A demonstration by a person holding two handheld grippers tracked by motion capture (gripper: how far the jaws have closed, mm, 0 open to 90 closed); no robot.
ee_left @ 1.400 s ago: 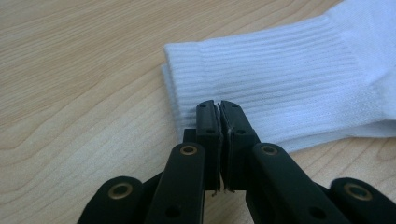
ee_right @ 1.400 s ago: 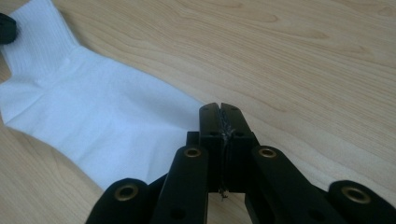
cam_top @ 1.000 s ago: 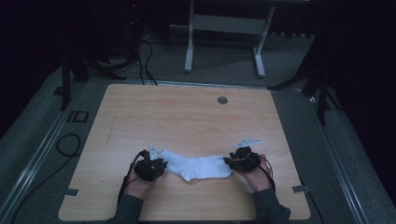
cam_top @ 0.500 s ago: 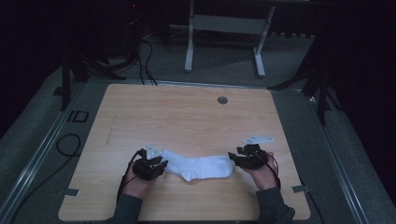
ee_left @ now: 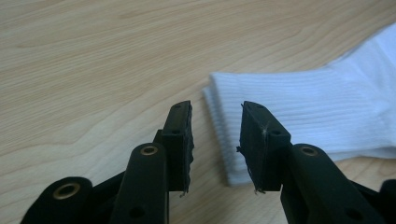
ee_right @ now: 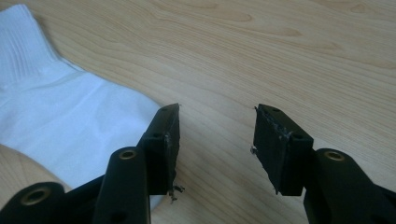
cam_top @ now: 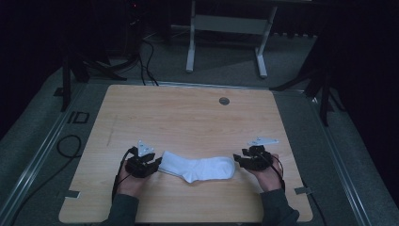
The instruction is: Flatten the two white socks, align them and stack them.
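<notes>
A white sock (cam_top: 197, 168) was found laid flat on the near part of the wooden table (cam_top: 188, 117), lengthwise between the two grippers. The left gripper (cam_top: 149, 165) was positioned at the ribbed cuff end; its jaws were observed parted, with the cuff edge (ee_left: 219, 135) seen in the gap between them, unclamped. The right gripper (cam_top: 241, 160) was held at the toe end, jaws spread wide over bare wood, the sock's toe (ee_right: 84, 126) lying just beside one jaw. A small round insert (cam_top: 224, 100) was noted at the table's far side.
</notes>
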